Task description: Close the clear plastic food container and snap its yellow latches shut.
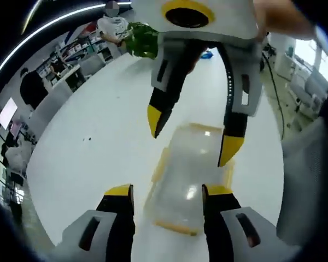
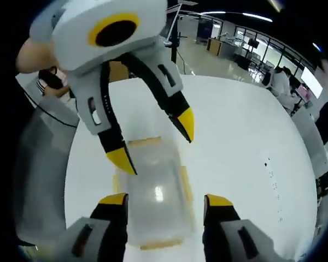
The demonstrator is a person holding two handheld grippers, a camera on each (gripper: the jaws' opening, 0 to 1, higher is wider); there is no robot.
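Observation:
The clear plastic container (image 1: 188, 180) lies on the white table (image 1: 98, 136), with its lid resting on top and yellow latches (image 1: 162, 162) along its sides and ends. My left gripper (image 1: 168, 191) is open, its jaws straddling the container's near end. My right gripper (image 1: 191, 136) reaches in from the opposite side, open over the far end. In the right gripper view the same container (image 2: 156, 191) sits between the open jaws of the right gripper (image 2: 166, 200), and the left gripper (image 2: 154, 142) hangs open above its far end. I cannot tell whether the latches (image 2: 186, 183) are snapped.
A green plant (image 1: 142, 41) stands at the table's far end. A person's grey sleeve (image 1: 306, 180) borders the table at the right, and is also at the left (image 2: 41, 164). People and desks fill the room beyond the round table's edge (image 2: 295, 164).

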